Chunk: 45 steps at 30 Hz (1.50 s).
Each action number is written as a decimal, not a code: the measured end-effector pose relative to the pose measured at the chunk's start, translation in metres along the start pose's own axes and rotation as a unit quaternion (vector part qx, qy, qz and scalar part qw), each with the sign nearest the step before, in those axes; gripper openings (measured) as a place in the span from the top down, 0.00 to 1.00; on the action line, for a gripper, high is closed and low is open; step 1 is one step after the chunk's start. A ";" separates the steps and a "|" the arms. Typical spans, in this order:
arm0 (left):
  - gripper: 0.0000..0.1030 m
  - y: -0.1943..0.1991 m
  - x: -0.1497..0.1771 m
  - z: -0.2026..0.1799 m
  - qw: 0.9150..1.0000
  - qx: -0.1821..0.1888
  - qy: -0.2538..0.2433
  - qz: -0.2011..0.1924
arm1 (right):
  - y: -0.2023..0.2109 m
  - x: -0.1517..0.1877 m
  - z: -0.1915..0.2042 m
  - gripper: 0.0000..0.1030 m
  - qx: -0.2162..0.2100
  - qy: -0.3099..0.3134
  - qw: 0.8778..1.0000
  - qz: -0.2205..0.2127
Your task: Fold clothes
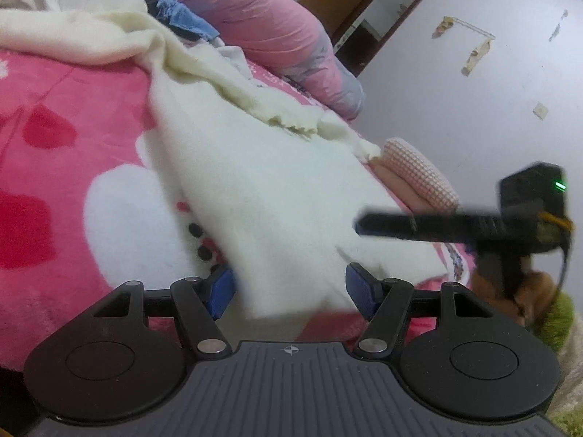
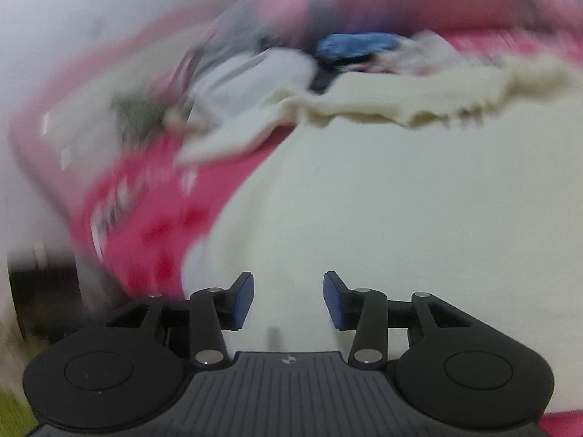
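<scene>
A cream fleece garment (image 1: 277,189) lies spread on the pink bed blanket (image 1: 65,167), its far edge rumpled and frayed. My left gripper (image 1: 291,291) is open at the garment's near edge, and the cloth's corner lies between its blue pads (image 1: 222,291). The right gripper (image 1: 368,224) reaches in from the right, side-on and blurred, over the garment's right part. In the blurred right wrist view my right gripper (image 2: 288,300) is open just above the cream garment (image 2: 382,200), with nothing pinched between its pads.
A pink duvet roll (image 1: 262,18) and a blue cloth (image 1: 182,18) lie at the bed's far end. A pink knitted item (image 1: 419,171) sits at the bed's right edge. A green rug (image 1: 557,320) is on the floor. A doorway (image 1: 375,18) opens in the white wall.
</scene>
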<state>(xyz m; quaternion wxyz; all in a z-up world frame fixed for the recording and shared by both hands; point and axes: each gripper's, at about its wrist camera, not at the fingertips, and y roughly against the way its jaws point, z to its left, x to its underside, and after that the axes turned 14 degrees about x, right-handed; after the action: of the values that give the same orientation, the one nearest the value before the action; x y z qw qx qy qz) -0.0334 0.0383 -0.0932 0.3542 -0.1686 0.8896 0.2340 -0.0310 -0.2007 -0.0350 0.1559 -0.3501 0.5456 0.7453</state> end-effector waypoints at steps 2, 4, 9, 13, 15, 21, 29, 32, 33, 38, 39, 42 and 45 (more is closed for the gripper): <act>0.37 -0.001 -0.001 -0.003 1.000 -0.005 -0.007 -0.001 | 0.006 0.011 0.022 0.51 0.015 0.080 0.997 -0.006; 0.37 0.000 -0.002 -0.003 1.000 -0.005 -0.001 -0.007 | 0.008 0.023 0.045 0.50 0.029 0.161 0.986 -0.017; 0.37 0.003 -0.007 -0.001 0.999 0.002 0.022 -0.025 | -0.001 0.054 0.090 0.50 0.076 0.311 0.945 -0.064; 0.37 0.004 -0.009 -0.005 0.999 0.000 0.018 -0.029 | -0.010 0.056 0.098 0.70 0.105 0.329 0.934 -0.095; 0.37 0.007 -0.009 -0.007 1.000 -0.006 0.008 -0.028 | -0.008 0.048 0.091 0.88 0.105 0.301 0.942 -0.102; 0.37 0.003 -0.001 -0.012 1.000 -0.014 -0.018 -0.007 | -0.002 0.025 0.071 0.95 0.104 0.216 0.963 -0.122; 0.41 -0.030 -0.008 -0.015 0.992 -0.113 -0.044 0.033 | 0.004 0.002 0.053 0.96 0.109 0.141 0.973 -0.149; 0.74 -0.033 -0.008 -0.018 0.987 -0.152 -0.046 0.028 | -0.001 0.006 0.058 0.97 0.124 0.164 0.966 -0.158; 0.94 -0.032 -0.008 -0.019 0.985 -0.164 -0.046 0.024 | -0.002 0.007 0.060 0.97 0.129 0.172 0.963 -0.161; 0.99 0.001 -0.010 -0.031 0.986 -0.162 -0.022 -0.020 | 0.025 0.004 0.070 0.98 0.134 0.220 0.940 -0.222; 1.00 0.007 -0.010 -0.035 0.986 -0.164 -0.025 -0.024 | 0.019 0.013 0.072 0.98 0.137 0.246 0.937 -0.209; 1.00 0.014 -0.005 -0.032 0.986 -0.166 -0.015 -0.015 | 0.000 0.041 0.078 0.98 0.145 0.321 0.920 -0.169; 1.00 0.010 0.004 -0.016 0.986 -0.165 0.023 0.006 | -0.018 0.069 0.083 0.98 0.151 0.395 0.897 -0.128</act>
<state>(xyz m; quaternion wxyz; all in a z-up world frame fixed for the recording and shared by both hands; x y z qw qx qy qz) -0.0499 0.0377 -0.0829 0.2995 -0.2242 0.8479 0.3755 -0.0979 -0.1276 -0.0826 0.0727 -0.6544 0.6191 0.4280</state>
